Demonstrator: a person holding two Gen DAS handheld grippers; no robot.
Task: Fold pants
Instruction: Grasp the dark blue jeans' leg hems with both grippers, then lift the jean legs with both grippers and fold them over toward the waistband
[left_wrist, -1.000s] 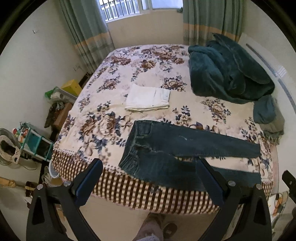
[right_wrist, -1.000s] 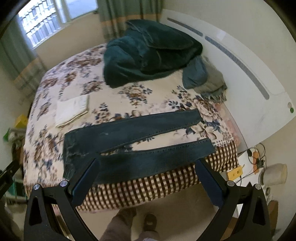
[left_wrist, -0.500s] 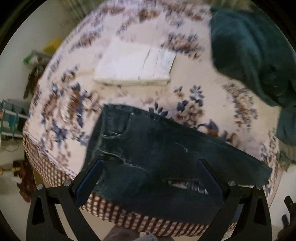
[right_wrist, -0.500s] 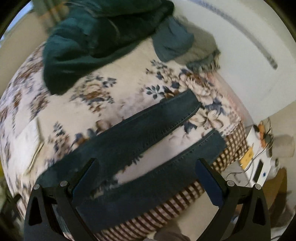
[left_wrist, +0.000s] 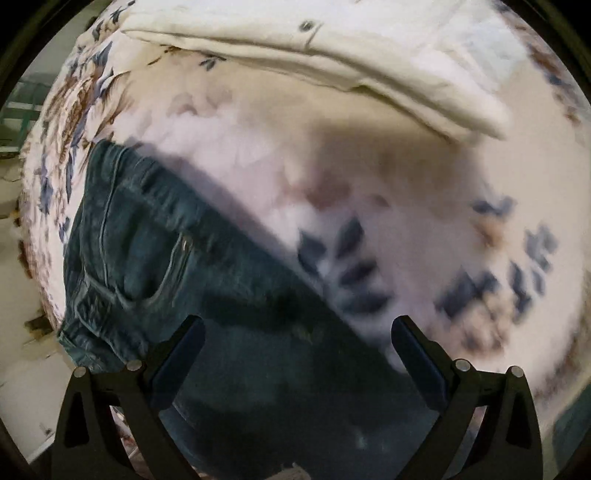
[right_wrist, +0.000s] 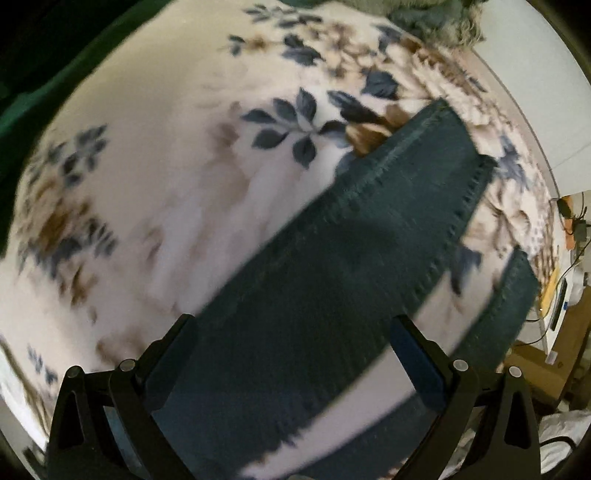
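left gripper (left_wrist: 295, 354): fingers spread wide, nothing between them, low over the hip/upper-thigh part of the jeans
right gripper (right_wrist: 291, 354): fingers spread wide too, empty, low over the far leg above its hem
jeans (left_wrist: 177, 266): dark denim, flat on the floral bedspread (left_wrist: 369, 177), waistband at left edge of left view, pocket seam visible; near the bed edge
far leg (right_wrist: 369, 229): lies diagonally, hem toward upper right, stitched side seams clear
near leg (right_wrist: 513, 295): apart from the other, strip of bedspread between them
handling: looks like medium-weight denim, soft but with some body; should drape and not slip much; not fragile; doubled seams and waistband are thicker, give a firmer bite
where to grip: likely waistband/hip edge on left side, hem or side seam on right; a pinch on flat middle cloth probably catches one layer only
cream folded garment (left_wrist: 332, 55): beyond the jeans, already folded, well apart
dark green blanket (right_wrist: 33, 74): far left in right view
blur: both views motion-smeared, contact with cloth cannot be told
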